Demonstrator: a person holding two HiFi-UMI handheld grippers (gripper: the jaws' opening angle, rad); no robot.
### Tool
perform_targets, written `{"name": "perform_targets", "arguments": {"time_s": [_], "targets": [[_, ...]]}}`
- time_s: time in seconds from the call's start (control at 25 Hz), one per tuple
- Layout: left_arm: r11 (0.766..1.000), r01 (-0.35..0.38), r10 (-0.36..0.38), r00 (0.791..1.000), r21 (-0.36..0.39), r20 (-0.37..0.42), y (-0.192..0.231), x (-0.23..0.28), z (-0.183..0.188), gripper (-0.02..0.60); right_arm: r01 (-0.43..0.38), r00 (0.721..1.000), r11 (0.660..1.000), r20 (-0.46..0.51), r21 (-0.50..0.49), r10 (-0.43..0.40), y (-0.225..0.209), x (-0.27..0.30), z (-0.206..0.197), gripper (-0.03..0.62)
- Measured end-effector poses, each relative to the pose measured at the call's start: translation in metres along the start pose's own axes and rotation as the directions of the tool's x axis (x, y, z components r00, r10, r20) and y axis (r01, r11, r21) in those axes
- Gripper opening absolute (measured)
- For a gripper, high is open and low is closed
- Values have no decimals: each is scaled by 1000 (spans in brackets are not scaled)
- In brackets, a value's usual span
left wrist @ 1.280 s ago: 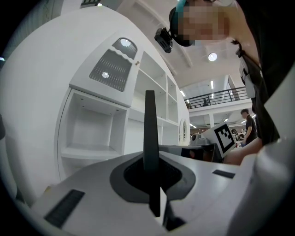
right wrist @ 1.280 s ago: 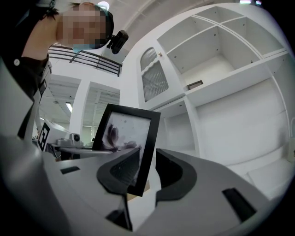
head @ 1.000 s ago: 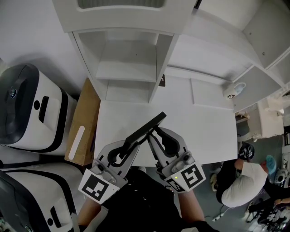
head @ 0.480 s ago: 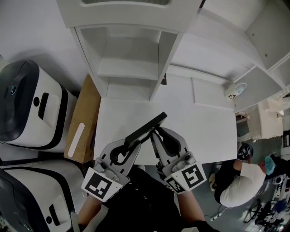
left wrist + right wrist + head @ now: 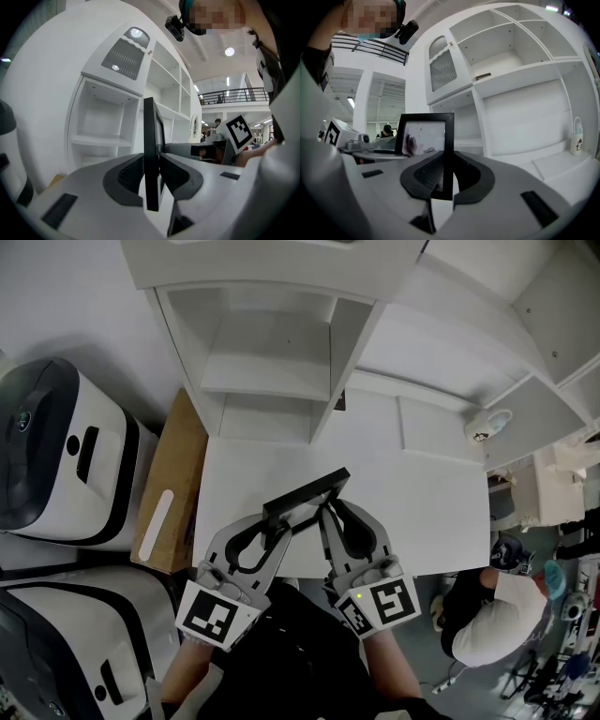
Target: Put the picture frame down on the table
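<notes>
Picture frame [image 5: 307, 495]: black-edged and upright, between the two grippers over the near part of the counter [image 5: 422, 521] — I cannot tell whether its bottom edge touches the surface.
Left gripper [image 5: 278, 524]: it points almost level at the frame's left end. Its jaws have just been opening, and the frame's edge stands between them with the pads just beside it, not clamping.
Right gripper [image 5: 330, 507]: it is also almost level. Its jaws have just been closing and are now pressed on the frame's right-hand bar, one pad on each face.
Counter: white, running back to a white shelf unit [image 5: 272, 381] that stands at its far edge.
Off to the left: a cardboard box [image 5: 173, 474] leans beside the counter, with a white and black machine [image 5: 66, 465] just beyond it.
</notes>
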State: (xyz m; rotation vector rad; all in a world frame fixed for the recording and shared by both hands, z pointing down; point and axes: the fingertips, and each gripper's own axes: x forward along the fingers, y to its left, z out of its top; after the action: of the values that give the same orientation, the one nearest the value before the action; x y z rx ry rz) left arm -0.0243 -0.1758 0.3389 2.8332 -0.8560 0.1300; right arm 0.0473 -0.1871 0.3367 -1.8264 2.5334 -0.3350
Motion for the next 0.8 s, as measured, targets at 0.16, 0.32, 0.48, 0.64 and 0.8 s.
{"name": "perform_targets", "arguments": {"time_s": [0.16, 0.32, 0.48, 0.64, 0.8], "targets": [[999, -46, 46, 998, 5, -31, 6, 1, -9, 95, 55, 998, 998, -29, -4, -55, -6, 1, -9, 66], [997, -78, 78, 994, 7, -70, 12, 3, -18, 98, 99, 993, 995, -64, -10, -99, -11, 3, -19, 66], [992, -120, 123, 987, 37, -103, 17, 5, -29, 98, 131, 987, 991, -94, 0, -130, -14, 5, -31, 66], [990, -128, 136, 982, 63, -130, 22, 8, -39, 97, 164, 979, 987, -122, -3, -163, -17, 7, -43, 66], [992, -126, 129, 977, 25, -167, 29, 11, -55, 94, 184, 972, 983, -146, -28, -186, -18, 11, -56, 66]]}}
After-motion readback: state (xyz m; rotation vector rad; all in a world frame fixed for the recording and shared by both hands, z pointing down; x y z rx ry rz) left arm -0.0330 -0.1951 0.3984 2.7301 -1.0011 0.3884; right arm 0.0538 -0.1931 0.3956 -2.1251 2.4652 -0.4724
